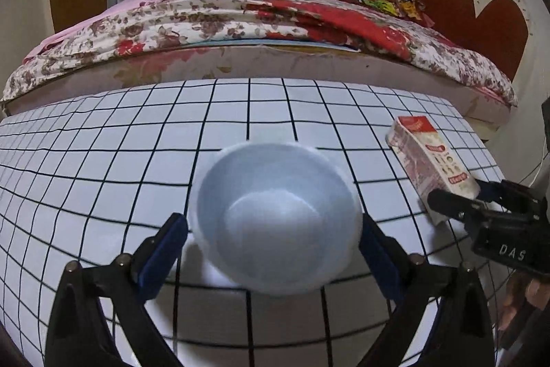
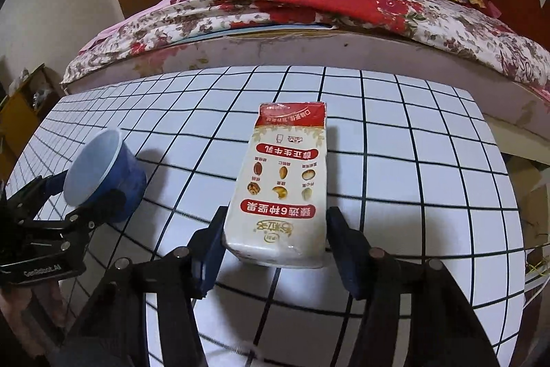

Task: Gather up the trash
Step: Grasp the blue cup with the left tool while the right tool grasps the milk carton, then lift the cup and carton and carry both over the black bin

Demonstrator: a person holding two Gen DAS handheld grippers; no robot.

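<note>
A blue paper cup with a white inside (image 1: pixel 275 215) sits between the fingers of my left gripper (image 1: pixel 273 250), tilted with its mouth toward the camera; the pads touch its sides. In the right wrist view the cup (image 2: pixel 103 174) is lifted off the table in the left gripper (image 2: pixel 82 195). A white and red milk carton (image 2: pixel 282 188) lies flat between the fingers of my right gripper (image 2: pixel 275 243), which is shut on its near end. The carton (image 1: pixel 429 160) and right gripper (image 1: pixel 460 195) also show at the right of the left wrist view.
A table with a white cloth with a black grid (image 1: pixel 103 160) carries everything. A bed with floral covers (image 1: pixel 240 23) stands right behind its far edge. A yellow shelf (image 2: pixel 20 106) is at the far left. The table's right edge (image 2: pixel 508 195) is close to the carton.
</note>
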